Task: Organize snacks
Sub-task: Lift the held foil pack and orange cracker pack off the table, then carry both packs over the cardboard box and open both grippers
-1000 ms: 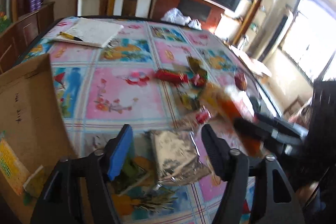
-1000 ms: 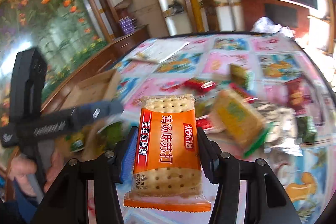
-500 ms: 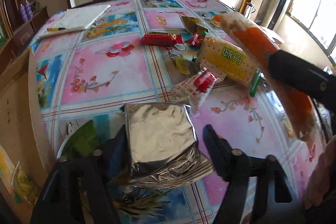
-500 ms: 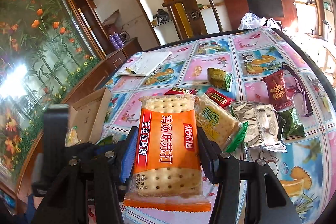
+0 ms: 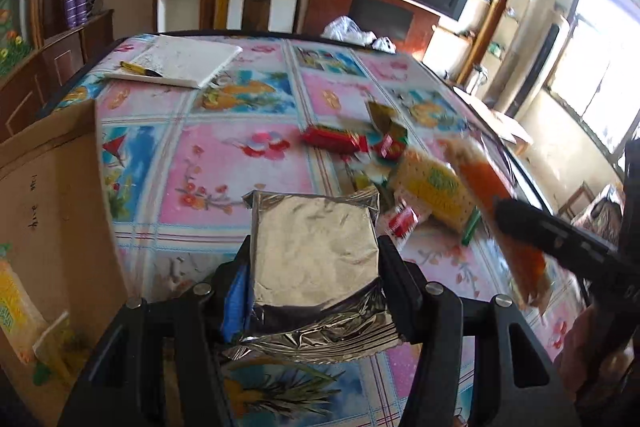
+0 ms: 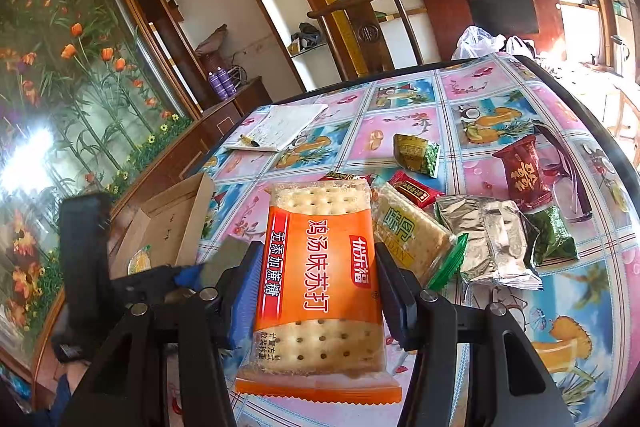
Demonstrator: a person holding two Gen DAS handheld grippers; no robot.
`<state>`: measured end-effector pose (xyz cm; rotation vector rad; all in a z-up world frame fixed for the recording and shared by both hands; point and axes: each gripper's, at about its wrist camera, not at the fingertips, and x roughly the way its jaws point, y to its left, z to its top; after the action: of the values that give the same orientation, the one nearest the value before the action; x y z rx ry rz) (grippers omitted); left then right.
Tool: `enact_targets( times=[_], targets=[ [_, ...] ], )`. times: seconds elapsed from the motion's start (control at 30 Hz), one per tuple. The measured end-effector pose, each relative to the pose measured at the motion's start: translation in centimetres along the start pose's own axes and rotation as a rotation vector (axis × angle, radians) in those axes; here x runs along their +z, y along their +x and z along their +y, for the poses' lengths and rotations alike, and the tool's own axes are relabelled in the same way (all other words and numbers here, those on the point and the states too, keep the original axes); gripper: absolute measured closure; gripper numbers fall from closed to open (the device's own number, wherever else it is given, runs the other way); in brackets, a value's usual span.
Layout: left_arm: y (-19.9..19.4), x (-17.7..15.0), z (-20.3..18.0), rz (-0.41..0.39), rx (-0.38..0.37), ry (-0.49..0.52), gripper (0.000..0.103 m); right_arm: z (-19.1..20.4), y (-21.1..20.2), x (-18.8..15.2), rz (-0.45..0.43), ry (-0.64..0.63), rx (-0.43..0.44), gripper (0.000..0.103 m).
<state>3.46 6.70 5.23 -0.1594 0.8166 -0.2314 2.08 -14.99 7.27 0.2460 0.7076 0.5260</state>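
Silver foil packet (image 5: 314, 247) is seen between black fingers (image 5: 396, 281) with blue pads (image 5: 236, 301); orange cracker pack (image 6: 320, 277) is printed with white lettering and a red stripe. Tablecloth (image 5: 224, 171) is patterned in pink, blue and white squares with flowers and fruit. Brown cardboard box (image 5: 52, 211), red wrapper (image 5: 332, 141), yellow-green cracker pack (image 6: 404, 227) and dark red pouch (image 6: 522, 173) are noted

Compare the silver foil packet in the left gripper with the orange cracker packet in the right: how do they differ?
The silver foil packet is plain, opaque and squarish; the orange cracker packet is printed, longer, and shows its crackers through clear ends. Both sit clamped between their gripper's fingers, lifted off the table.
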Motion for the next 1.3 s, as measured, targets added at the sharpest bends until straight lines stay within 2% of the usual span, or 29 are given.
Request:
enact_targets(
  times=[0.17, 0.4, 0.57, 0.67, 0.8, 1.0, 1.3],
  targets=[
    [-1.8, 1.0, 2.4, -0.054, 0.022, -0.064, 0.046, 0.6, 0.5, -0.3, 0.014, -0.019, 0.005, 0.045],
    [-4.8, 2.3, 6.4, -0.126, 0.135, -0.138, 0.046, 2.2, 1.5, -0.9, 0.039, -0.047, 0.052, 0.045],
    [-6.3, 2.6, 9.7, -0.153, 0.201, -0.208, 0.046, 4.9, 3.0, -1.2, 0.06, -0.074, 0.09, 0.045],
    [-7.0, 2.5, 11.5, -0.164, 0.27, -0.238, 0.046, 7.8, 4.2, -1.5, 0.084, -0.113, 0.142, 0.045],
    [-7.2, 2.3, 15.0, -0.146, 0.335, -0.318, 0.046, 11.7, 5.8, -2.1, 0.115, -0.156, 0.214, 0.045],
    [-6.8, 1.5, 18.8, -0.106, 0.371, -0.421, 0.046, 16.6, 9.5, -2.4, 0.182, -0.182, 0.308, 0.045],
    [-5.3, 1.3, 19.1, -0.058, 0.406, -0.422, 0.046, 19.0, 14.2, -3.3, 0.263, -0.211, 0.289, 0.045]
  ],
)
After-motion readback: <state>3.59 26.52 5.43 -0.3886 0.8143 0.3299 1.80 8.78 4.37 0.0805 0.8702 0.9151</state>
